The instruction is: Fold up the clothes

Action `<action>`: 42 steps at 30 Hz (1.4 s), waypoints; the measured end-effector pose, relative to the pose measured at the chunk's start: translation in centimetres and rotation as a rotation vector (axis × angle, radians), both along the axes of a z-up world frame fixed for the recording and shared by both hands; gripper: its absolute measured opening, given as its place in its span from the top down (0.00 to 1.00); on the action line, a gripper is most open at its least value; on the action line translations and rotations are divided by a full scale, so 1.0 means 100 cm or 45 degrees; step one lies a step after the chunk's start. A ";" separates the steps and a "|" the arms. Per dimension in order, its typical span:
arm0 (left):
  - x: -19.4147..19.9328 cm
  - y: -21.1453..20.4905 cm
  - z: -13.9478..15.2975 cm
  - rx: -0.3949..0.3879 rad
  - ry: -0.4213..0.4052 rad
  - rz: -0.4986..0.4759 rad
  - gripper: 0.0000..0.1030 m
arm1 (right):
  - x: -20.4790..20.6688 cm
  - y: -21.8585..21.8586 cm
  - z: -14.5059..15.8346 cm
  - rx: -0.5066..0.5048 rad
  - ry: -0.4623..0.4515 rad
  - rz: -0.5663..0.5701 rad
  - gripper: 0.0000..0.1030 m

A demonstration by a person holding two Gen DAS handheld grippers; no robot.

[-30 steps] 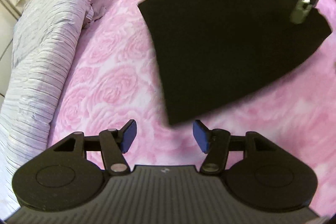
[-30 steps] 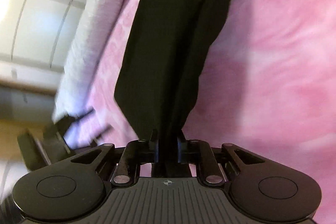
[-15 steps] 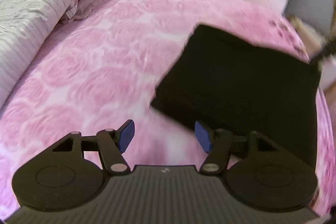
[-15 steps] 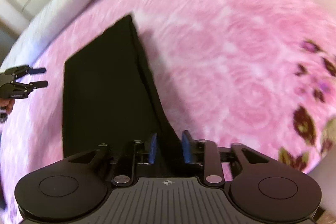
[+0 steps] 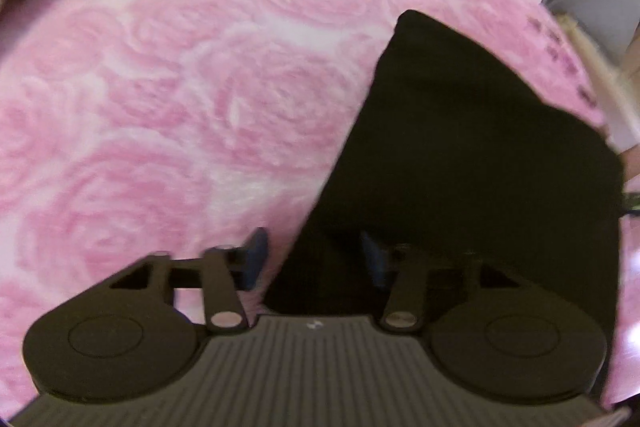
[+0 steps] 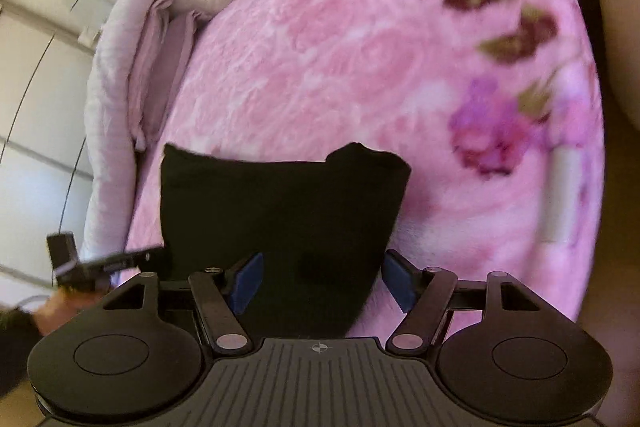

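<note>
A black garment (image 6: 280, 211) lies folded flat on the pink rose-patterned blanket (image 6: 340, 59), a plain dark block with fairly straight edges. Its far edge shows a small raised bump at one corner.

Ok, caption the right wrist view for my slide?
Right gripper, jaws just opened, over folded black garment on pink rose blanket.

Lighting: soft, even, indoor; no glare noted. Black garment (image 5: 472, 155) rendered w/o detail. Motion blur seen across pink blanket (image 6: 360, 47), esp. floral edge. Fisheye bending, dark vignette recorded at corners, both views.
</note>
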State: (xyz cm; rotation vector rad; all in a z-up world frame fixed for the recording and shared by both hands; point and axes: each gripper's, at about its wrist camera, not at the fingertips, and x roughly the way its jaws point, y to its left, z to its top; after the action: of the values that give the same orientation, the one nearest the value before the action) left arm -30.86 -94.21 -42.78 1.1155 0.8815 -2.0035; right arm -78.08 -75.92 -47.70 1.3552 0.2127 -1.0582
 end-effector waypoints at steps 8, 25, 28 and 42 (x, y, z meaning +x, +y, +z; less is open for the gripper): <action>0.002 0.035 0.013 0.019 0.028 0.122 0.78 | -0.022 -0.083 0.022 0.069 -0.021 0.106 0.88; -0.027 0.134 0.062 -0.369 -0.085 0.150 0.76 | 0.031 -0.125 0.077 -0.322 0.617 0.283 0.58; -0.045 0.148 0.061 -0.401 -0.064 -0.068 0.75 | 0.058 -0.056 0.075 -0.369 0.559 0.435 0.58; -0.054 0.146 0.014 -0.432 -0.136 -0.310 0.70 | 0.073 0.057 0.017 -0.436 0.732 0.605 0.61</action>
State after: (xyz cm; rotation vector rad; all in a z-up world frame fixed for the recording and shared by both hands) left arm -36.26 -79.57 -41.41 1.1609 0.3449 -2.1637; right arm -70.80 -70.20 -46.03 0.6215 0.7078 -0.9945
